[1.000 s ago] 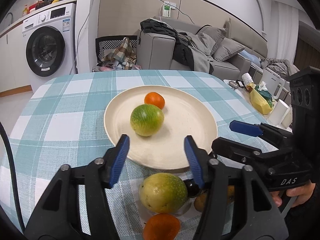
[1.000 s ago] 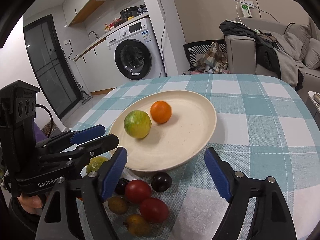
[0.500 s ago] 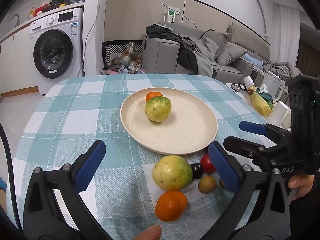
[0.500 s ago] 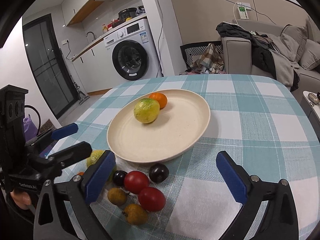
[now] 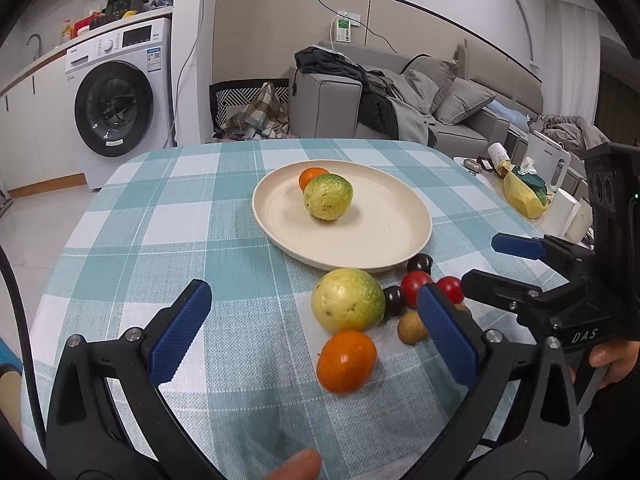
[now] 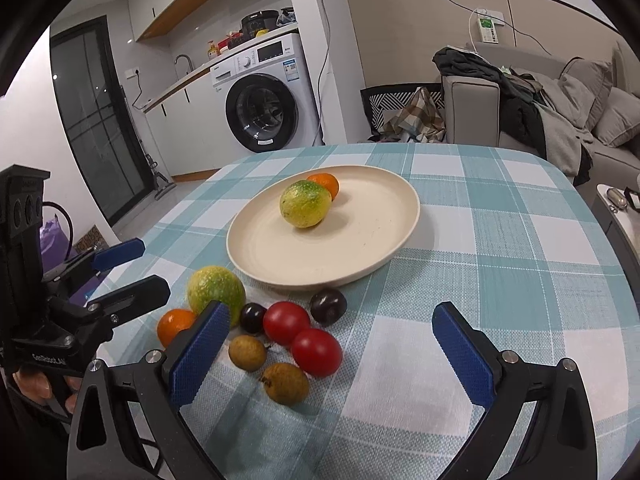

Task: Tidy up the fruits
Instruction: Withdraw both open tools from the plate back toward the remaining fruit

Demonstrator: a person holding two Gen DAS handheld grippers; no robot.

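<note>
A cream plate (image 5: 384, 236) (image 6: 372, 240) on the checked table holds a yellow-green fruit (image 5: 328, 197) (image 6: 305, 203) and a small orange (image 5: 311, 176) (image 6: 326, 183) behind it. In front of the plate lie a second yellow-green fruit (image 5: 348, 300) (image 6: 216, 290), an orange (image 5: 346, 361) (image 6: 176, 324), two red tomatoes (image 6: 298, 336), two dark plums (image 6: 328, 306) and two brown longans (image 6: 266, 368). My left gripper (image 5: 316, 340) is open and empty, near side of the loose fruit. My right gripper (image 6: 332, 356) is open and empty over the pile.
The table is covered with a teal checked cloth (image 5: 180, 220). A side table at the right holds a yellow bag (image 5: 524, 196) and a white kettle (image 5: 548, 160). A washing machine (image 5: 120, 100) and a grey sofa (image 5: 400, 112) stand beyond the table.
My left gripper let go of the yellow-green fruit on the plate, opened wide and pulled back toward the near edge. My right gripper also drew back and opened a little wider.
</note>
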